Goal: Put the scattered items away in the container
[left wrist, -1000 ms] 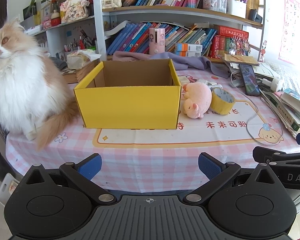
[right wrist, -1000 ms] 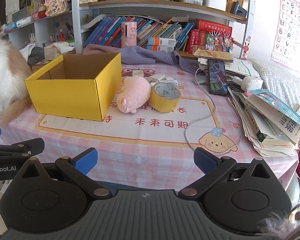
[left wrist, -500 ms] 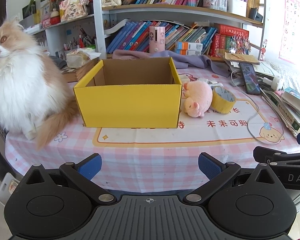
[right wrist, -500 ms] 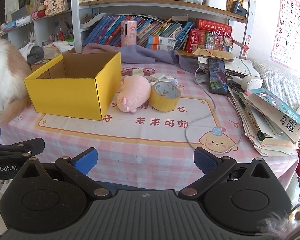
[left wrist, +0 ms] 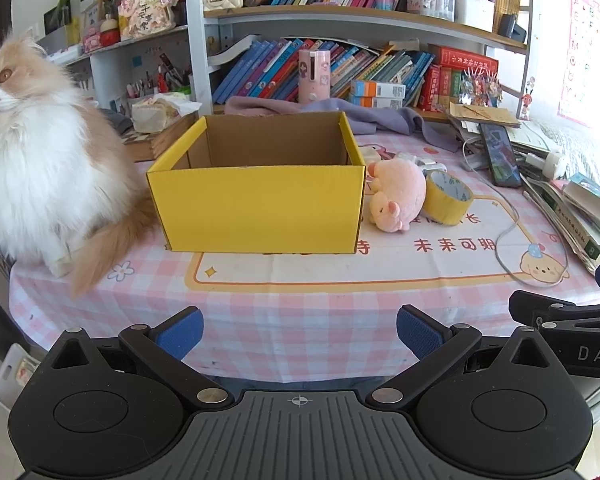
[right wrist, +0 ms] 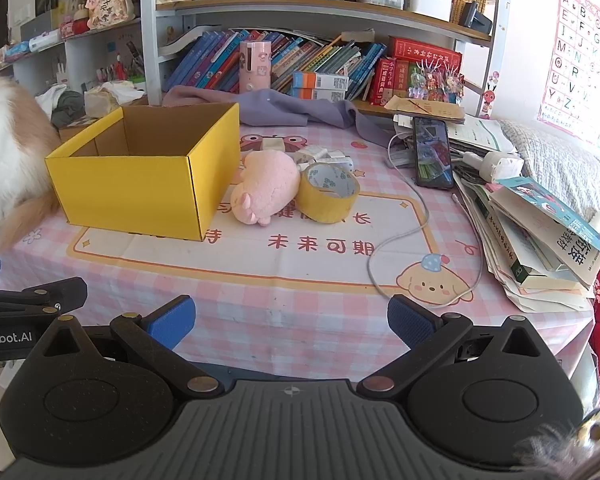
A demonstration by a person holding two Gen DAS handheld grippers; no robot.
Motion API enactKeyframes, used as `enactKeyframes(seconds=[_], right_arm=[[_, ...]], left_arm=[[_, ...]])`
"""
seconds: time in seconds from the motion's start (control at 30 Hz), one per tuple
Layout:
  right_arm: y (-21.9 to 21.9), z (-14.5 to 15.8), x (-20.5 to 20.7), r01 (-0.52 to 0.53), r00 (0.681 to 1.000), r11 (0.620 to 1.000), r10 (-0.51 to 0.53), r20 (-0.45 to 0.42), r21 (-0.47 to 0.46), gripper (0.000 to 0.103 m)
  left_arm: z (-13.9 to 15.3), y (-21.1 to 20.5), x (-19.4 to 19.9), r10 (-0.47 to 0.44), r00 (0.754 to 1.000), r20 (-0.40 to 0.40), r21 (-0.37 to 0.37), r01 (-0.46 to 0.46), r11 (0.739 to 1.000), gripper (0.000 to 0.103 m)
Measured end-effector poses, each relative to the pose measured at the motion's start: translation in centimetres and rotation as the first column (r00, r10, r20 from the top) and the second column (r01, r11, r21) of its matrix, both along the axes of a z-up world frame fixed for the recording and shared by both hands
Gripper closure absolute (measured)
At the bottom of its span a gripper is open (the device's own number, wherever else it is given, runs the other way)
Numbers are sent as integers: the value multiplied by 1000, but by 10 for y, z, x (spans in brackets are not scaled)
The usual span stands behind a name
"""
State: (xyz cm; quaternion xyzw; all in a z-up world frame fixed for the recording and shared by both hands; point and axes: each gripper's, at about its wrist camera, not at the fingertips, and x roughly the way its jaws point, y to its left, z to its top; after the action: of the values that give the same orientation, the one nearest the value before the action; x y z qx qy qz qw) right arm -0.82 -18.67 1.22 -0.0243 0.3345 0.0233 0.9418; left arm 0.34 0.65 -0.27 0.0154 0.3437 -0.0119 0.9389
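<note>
Yellow box point(left wrist: 260, 208): seen slightly nearer than a second ago; nothing visible inside. Pink plush point(right wrist: 266, 186) and tape roll point(right wrist: 327, 192): unmoved, just right of box. Left tongs point(left wrist: 300, 330), right tongs point(right wrist: 288, 320): released, empty; approach only begun.

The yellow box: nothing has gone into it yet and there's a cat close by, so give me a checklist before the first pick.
1. Yellow box open on top, upright: ok.
2. Box inside free of items: cannot tell, floor hidden.
3. Left gripper open, holding nothing: ok.
4. Right gripper open, holding nothing: ok.
5. Pink plush toy and tape roll uncovered beside the box: ok.
6. Cat away from the box: not ok, its tail lies against the box.
</note>
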Motion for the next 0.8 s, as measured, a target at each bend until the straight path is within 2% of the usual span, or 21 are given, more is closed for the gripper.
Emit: enactKeyframes(seconds=[0.8], right_arm=[[1,2,2,-11,1000,1000,11,3,-10,0]], left_arm=[[2,-2,1,-16,1000,7,1,16,1000,0]])
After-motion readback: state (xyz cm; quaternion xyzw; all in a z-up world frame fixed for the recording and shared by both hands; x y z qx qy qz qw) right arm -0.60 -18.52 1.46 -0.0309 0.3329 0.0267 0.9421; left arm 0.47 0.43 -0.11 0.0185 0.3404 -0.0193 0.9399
